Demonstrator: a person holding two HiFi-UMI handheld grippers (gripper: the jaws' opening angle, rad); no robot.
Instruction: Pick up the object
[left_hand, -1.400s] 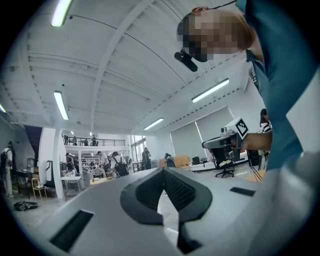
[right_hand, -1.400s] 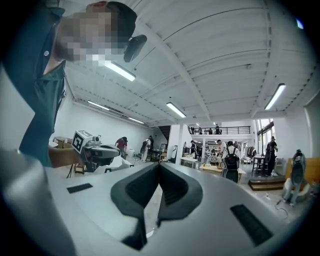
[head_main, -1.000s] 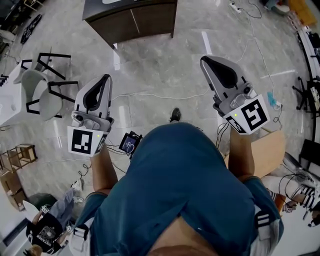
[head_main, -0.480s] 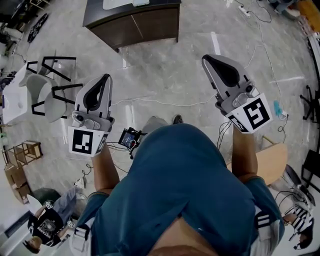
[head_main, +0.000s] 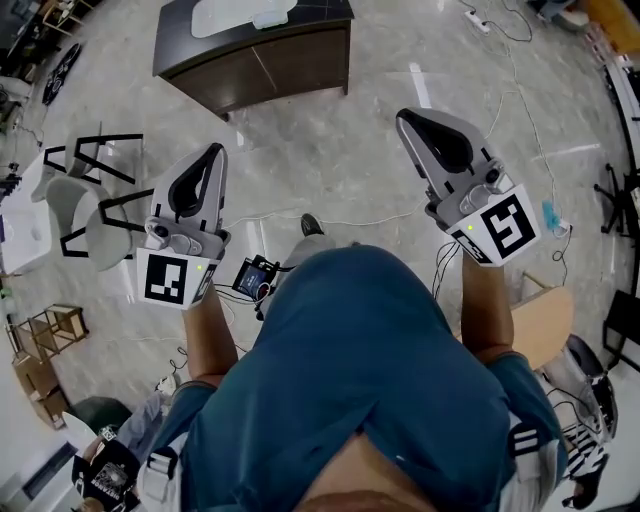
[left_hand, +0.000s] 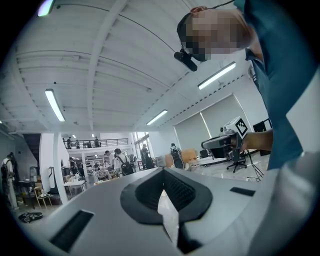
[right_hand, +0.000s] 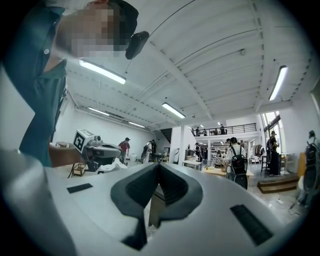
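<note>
Both grippers are held level in front of the person, over a grey marble floor. My left gripper (head_main: 212, 152) is shut with nothing between its pads; in the left gripper view its jaws (left_hand: 162, 172) meet at the tip. My right gripper (head_main: 404, 116) is likewise shut and empty, its jaws (right_hand: 159, 167) closed in the right gripper view. Ahead stands a dark cabinet (head_main: 290, 55). On its top lie a white sheet-like thing (head_main: 225, 15) and a small pale object (head_main: 272, 14). Both grippers are well short of the cabinet.
White chairs with black frames (head_main: 90, 200) stand at the left. Cables (head_main: 330, 220) run across the floor. A wooden box (head_main: 545, 320) sits at the right, small crates (head_main: 45, 315) at the left. Several people stand far off in the hall.
The cabinet has drawn nearer and its top has come into view as the person walks towards it. Both grippers moved along with the person and stayed shut.
</note>
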